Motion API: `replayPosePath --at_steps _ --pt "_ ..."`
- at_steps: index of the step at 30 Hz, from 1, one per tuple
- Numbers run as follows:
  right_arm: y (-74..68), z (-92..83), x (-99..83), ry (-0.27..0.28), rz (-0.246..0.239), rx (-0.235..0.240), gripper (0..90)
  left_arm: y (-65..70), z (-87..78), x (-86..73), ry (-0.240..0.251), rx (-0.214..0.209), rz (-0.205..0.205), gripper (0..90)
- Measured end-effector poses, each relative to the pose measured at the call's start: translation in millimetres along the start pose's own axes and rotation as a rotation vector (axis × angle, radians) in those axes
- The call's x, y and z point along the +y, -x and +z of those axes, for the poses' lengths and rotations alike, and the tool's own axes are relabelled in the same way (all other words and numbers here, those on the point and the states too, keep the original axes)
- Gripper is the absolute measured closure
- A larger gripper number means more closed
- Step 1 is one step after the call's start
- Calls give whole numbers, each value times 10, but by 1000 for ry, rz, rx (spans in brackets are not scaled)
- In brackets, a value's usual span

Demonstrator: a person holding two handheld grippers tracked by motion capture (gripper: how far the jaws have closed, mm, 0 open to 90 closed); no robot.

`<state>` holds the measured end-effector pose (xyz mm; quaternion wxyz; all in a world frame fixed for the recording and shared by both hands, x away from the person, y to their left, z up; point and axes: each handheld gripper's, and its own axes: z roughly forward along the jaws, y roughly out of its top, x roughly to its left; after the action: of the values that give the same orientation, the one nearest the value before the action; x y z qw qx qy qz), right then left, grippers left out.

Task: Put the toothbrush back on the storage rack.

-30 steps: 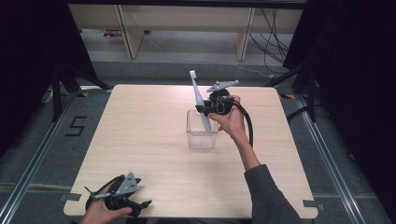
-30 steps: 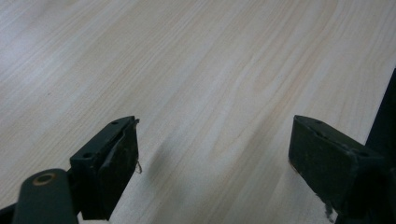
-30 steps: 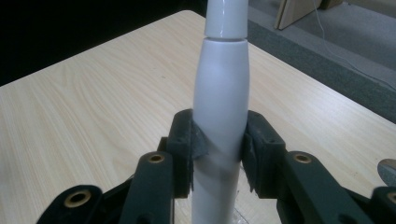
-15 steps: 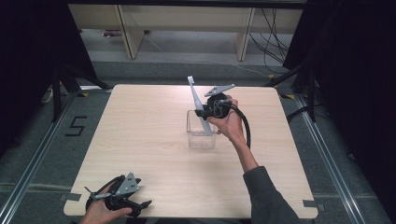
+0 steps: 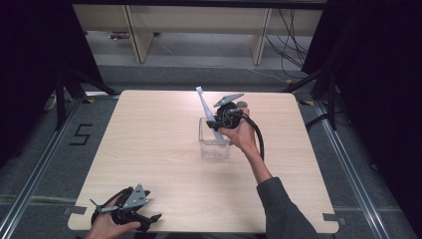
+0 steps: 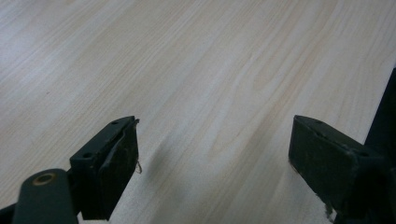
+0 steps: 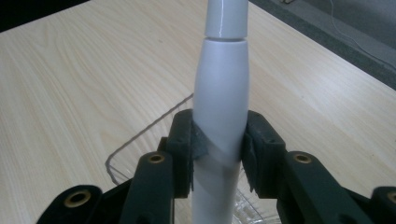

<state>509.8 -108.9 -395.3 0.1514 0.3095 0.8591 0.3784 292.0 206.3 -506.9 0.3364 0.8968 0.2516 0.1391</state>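
A long pale grey-white handle, likely an electric toothbrush, is clamped between the jaws of my right gripper. It slants up and to the left, above a clear plastic box in the middle of the table; the box's rim lies just under the jaws. My left gripper rests at the table's near left corner. Its jaws stand wide open over bare wood, with nothing between them.
The light wooden table stands on a grey floor with black frame legs at the corners. A cable trails from the right gripper along the person's forearm. Shelving stands beyond the far edge.
The right gripper has tilted the toothbrush slightly and shifted a little over the clear box. The left gripper has stayed where it was.
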Motion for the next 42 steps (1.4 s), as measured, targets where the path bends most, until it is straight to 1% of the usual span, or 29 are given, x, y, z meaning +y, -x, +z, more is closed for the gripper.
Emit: replayPosePath --at_steps 2,3,4,5,7,10,11,13,14,16,18,20,21,23,24,25,26,27,29,30,31,32,33,35,36,37,40,41,42 --pt "1 38 -21 -6 0 0 671 0 1 0 0 -1 1 155" --pt "-5 31 -23 -35 21 13 671 2 0 2 0 -1 1 155" --pt "5 48 -32 -37 6 8 671 9 3 0 -1 0 -12 155" --pt "8 65 -42 -33 -1 -5 671 8 1 0 -1 0 -9 155" --pt "-7 91 -52 -40 16 3 671 0 -1 2 -1 0 3 155" --pt "10 109 -55 -58 2 7 671 -10 -3 4 -10 -4 5 155" --pt "4 127 -60 -56 6 -3 671 -11 -3 4 -11 -4 6 155" --pt "12 140 -68 -80 -3 -1 671 -9 -4 5 -11 -3 6 155" --pt "6 162 -79 -74 0 -6 671 -8 -4 5 -10 -3 6 155" --pt "1 165 -84 -99 9 3 671 4 2 2 -6 -7 -14 155" --pt "4 188 -99 -110 -8 1 671 1 -4 4 -7 -6 -7 155" --pt "-22 202 -106 -129 16 -5 671 -9 -6 5 -9 -3 6 155" --pt "-17 223 -112 -121 2 -7 671 -10 -5 5 -9 -2 6 155" --pt "-17 235 -111 -140 0 -6 671 -8 -5 5 -9 -3 5 155" --pt "-13 258 -119 -129 -14 -8 671 -5 -5 5 -7 -4 3 155" --pt "-20 254 -115 -148 -5 -8 671 0 -5 4 -6 -7 -2 155" --pt "-3 271 -118 -144 -42 -7 671 3 0 2 -7 -9 -13 155" --pt "-24 280 -118 -162 -19 -4 671 3 -2 3 -7 -7 -11 155" --pt "-22 293 -124 -165 -30 -6 670 -5 -7 5 -6 -5 5 155" --pt "-65 270 -114 -207 35 -18 670 -5 -8 5 -6 -5 3 155" --pt "-73 274 -116 -213 45 -23 671 -7 -8 4 -6 -5 4 155" --pt "-69 279 -117 -215 43 -19 670 -6 -7 4 -6 -5 3 155" --pt "-16 323 -124 -174 -39 -2 670 3 -3 2 -8 -8 -9 155" --pt "-16 325 -128 -177 -37 -2 670 4 -3 3 -8 -7 -8 155" --pt "-16 327 -121 -181 -38 -7 670 -4 -6 6 -7 -6 8 155" --pt "-68 303 -111 -228 40 -9 670 -4 -6 6 -8 -6 7 155" --pt "-66 316 -106 -227 37 11 669 3 -2 2 -8 -8 -11 155" --pt "-65 330 -101 -232 48 -8 669 4 -1 2 -7 -6 -10 155" --pt "-57 338 -98 -233 41 -2 669 -5 -5 5 -10 -4 9 155"
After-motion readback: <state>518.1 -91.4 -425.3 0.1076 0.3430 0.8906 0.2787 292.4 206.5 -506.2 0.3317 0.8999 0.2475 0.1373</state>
